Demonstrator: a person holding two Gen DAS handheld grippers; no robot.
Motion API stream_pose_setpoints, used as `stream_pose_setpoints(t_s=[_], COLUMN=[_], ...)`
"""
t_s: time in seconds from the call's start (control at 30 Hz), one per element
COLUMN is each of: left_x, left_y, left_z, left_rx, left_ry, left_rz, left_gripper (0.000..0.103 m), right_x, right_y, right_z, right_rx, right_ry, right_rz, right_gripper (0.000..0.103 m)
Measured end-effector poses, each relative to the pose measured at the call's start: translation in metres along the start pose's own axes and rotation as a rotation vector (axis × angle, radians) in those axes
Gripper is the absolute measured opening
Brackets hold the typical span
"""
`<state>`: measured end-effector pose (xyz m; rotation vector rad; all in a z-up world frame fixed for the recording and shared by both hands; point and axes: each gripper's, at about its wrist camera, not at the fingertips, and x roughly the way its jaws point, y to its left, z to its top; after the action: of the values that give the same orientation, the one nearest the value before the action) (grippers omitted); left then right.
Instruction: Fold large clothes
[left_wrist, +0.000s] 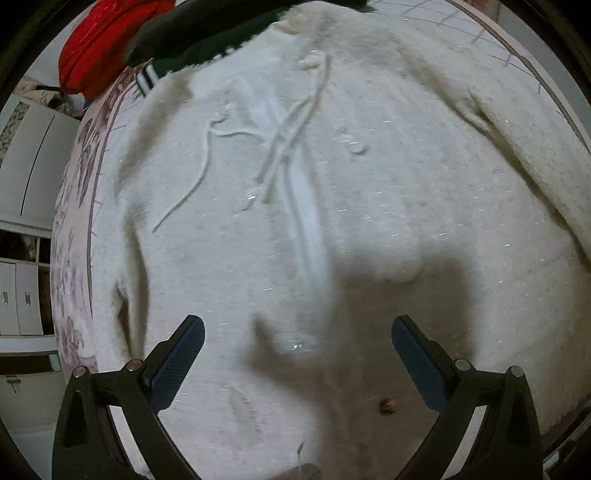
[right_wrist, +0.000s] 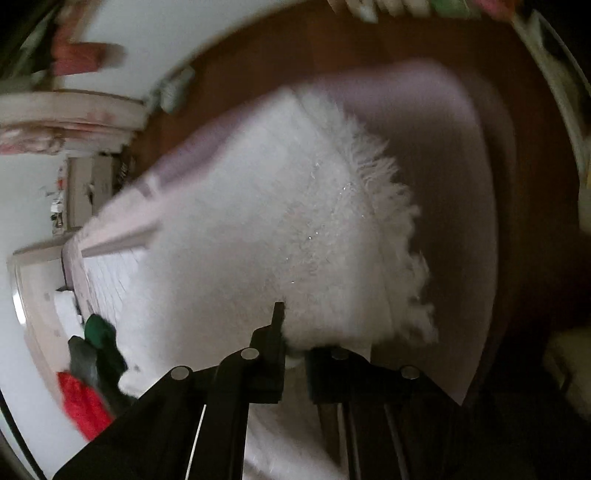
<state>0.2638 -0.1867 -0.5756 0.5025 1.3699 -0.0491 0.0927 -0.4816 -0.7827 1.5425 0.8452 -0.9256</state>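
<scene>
Fold in progress: the right gripper (right_wrist: 291, 347) pinches the edge of the white fuzzy sweater (left_wrist: 369, 192) spread on the bed (left_wrist: 74, 229). The left gripper (left_wrist: 297, 332) hovers with fingers wide apart, holding nothing. Next, judged, carry the held edge across the body.

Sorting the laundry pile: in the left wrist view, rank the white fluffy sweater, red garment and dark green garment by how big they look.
1. white fluffy sweater
2. red garment
3. dark green garment
The last two look close and are partly cut off.

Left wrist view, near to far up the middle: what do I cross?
Left gripper, open → brown spot → white sweater with drawstrings → dark green garment.
</scene>
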Motion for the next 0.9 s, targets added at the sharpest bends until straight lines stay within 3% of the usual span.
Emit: stream_pose_setpoints(t_s=[0.03,0.1,0.13,0.2,0.23,0.3,0.37,0.4,0.43,0.53,0.7,0.8,0.83,0.9], left_x=[-0.002,-0.006,-0.006,-0.005,-0.004,-0.003,0.000,0.002,0.004,0.015,0.032,0.033,0.031,0.024], left_y=[-0.006,-0.017,-0.022,-0.031,-0.034,-0.039,-0.041,-0.043,-0.045,-0.044,-0.027,-0.003,0.008,0.039], left_z=[0.002,0.009,0.013,0.019,0.023,0.030,0.036,0.039,0.041,0.047,0.050,0.048,0.047,0.040], left_rx=[0.004,0.012,0.014,0.021,0.021,0.017,0.013,0.013,0.014,0.001,-0.080,-0.169,-0.199,-0.272], left_ry=[-0.007,-0.022,-0.024,-0.022,-0.022,-0.032,-0.045,-0.054,-0.059,-0.055,-0.002,0.028,0.029,0.022], left_rz=[0.002,-0.001,-0.002,-0.001,0.003,0.007,0.011,0.016,0.022,0.035,-0.025,-0.092,-0.105,-0.110], left_gripper=[0.103,0.103,0.103,0.103,0.103,0.103,0.103,0.103,0.103,0.103,0.103,0.103,0.103,0.103], right_x=[-0.010,-0.011,-0.002,0.042,0.050,0.077,0.086,0.087,0.089,0.087,0.039,0.020,0.006,0.005], right_y=[0.013,0.038,0.042,0.036,0.045,0.040,0.043,0.051,0.056,0.084,0.195,0.267,0.273,0.333], right_z=[0.005,0.008,0.009,0.015,0.015,0.021,0.023,0.027,0.029,0.028,0.018,-0.014,-0.023,-0.069], right_rx=[-0.077,-0.176,-0.206,-0.172,-0.150,-0.066,0.005,0.028,0.031,0.005,-0.305,-0.528,-0.575,-0.756], right_ry=[-0.080,-0.110,-0.082,0.072,0.102,0.116,0.062,0.033,0.007,-0.064,-0.187,-0.199,-0.198,-0.179], right_rz=[-0.016,-0.035,-0.040,0.009,0.039,0.121,0.160,0.155,0.125,0.085,0.084,0.112,0.119,0.142], right_gripper=[0.008,0.009,0.014,0.042,0.056,0.056,0.050,0.037,0.007,0.007,0.006,0.006,0.006,0.006])
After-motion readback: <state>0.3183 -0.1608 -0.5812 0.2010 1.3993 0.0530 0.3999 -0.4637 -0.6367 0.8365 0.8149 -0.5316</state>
